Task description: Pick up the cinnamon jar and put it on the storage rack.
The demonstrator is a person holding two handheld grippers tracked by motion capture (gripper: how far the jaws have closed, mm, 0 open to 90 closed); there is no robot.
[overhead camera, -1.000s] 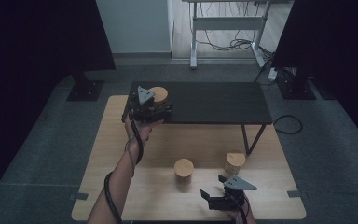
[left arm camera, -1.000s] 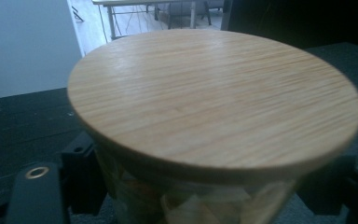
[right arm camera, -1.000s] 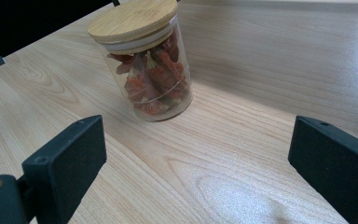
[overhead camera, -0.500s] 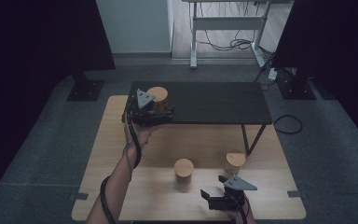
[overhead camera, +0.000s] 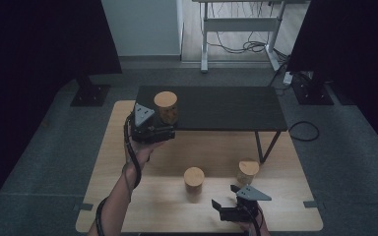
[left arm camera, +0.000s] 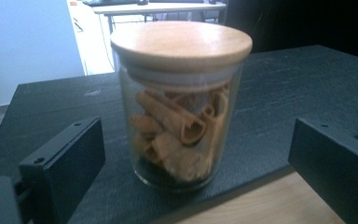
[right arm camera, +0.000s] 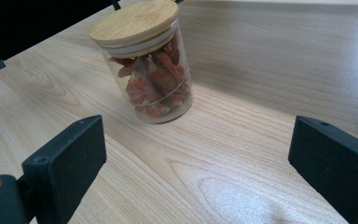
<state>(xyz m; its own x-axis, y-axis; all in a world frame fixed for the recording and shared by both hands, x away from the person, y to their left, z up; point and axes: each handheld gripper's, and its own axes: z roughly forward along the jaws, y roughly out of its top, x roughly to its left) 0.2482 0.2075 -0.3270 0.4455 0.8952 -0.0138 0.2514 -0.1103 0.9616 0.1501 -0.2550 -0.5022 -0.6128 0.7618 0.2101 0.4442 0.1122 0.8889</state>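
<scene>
The fingers of the left gripper (left arm camera: 186, 158) are spread wide apart, and they have just been opening. A glass jar with curled brown sticks (left arm camera: 179, 100) stands between them, but the fingers (left arm camera: 63, 163) do not touch it. There is a gap on each side of the jar. It has a round wooden lid and stands upright near the front edge of the low black bench (left arm camera: 303, 88). In the high view, this jar (overhead camera: 166, 107) is at the left end of the black bench (overhead camera: 226, 105), with the left gripper (overhead camera: 150, 129) just in front of it, held in a hand.

The fingers of the right gripper (right arm camera: 191, 163) are spread wide too, and nothing is between them. Ahead of them, a little way off, a jar of red bits (right arm camera: 144, 63) stands upright on the light wooden bench (right arm camera: 261, 154). It also has a wooden lid. In the high view, the right gripper (overhead camera: 236, 206) is low near the front edge of the wooden bench (overhead camera: 128, 206). Two jars stand beyond it, one in the middle (overhead camera: 194, 178) and another jar (overhead camera: 247, 171) to its right, next to a leg of the black bench.
</scene>
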